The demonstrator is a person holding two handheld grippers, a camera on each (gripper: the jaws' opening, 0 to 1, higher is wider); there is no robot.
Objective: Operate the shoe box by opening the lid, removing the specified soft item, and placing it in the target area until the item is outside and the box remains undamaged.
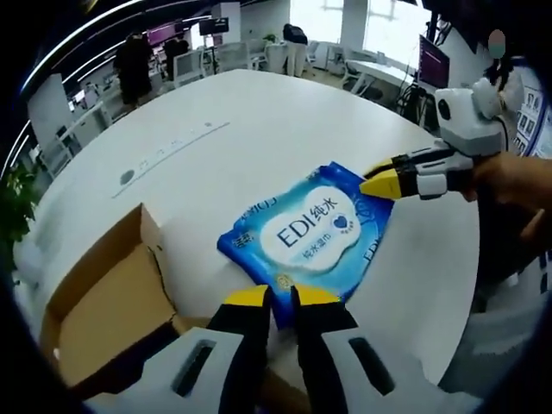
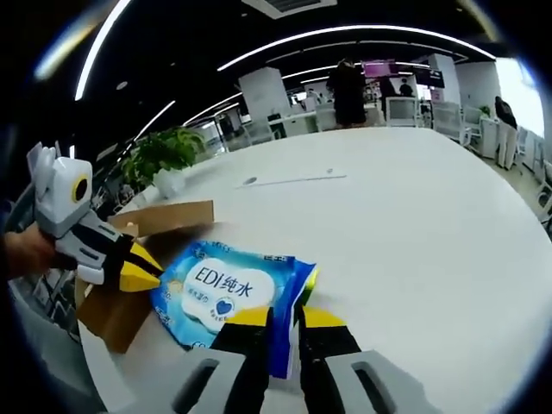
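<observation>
Lying flat on the white table (image 1: pixel 259 138), the blue wipes pack (image 1: pixel 312 231) reads "EDI纯水"; our left gripper (image 1: pixel 282 297) pinches its 6 o'clock edge, our right gripper (image 2: pixel 284 316) nips the opposite edge, and the open shoe box (image 1: pixel 108 302) sits at 8 o'clock

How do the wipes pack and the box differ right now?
The wipes pack is blue and glossy with a white printed label; the box is plain brown cardboard. The pack lies flat on the table, pinched at opposite edges by both hand-held grippers; the box stands open beside it, ungripped. Both rest on the table.
</observation>
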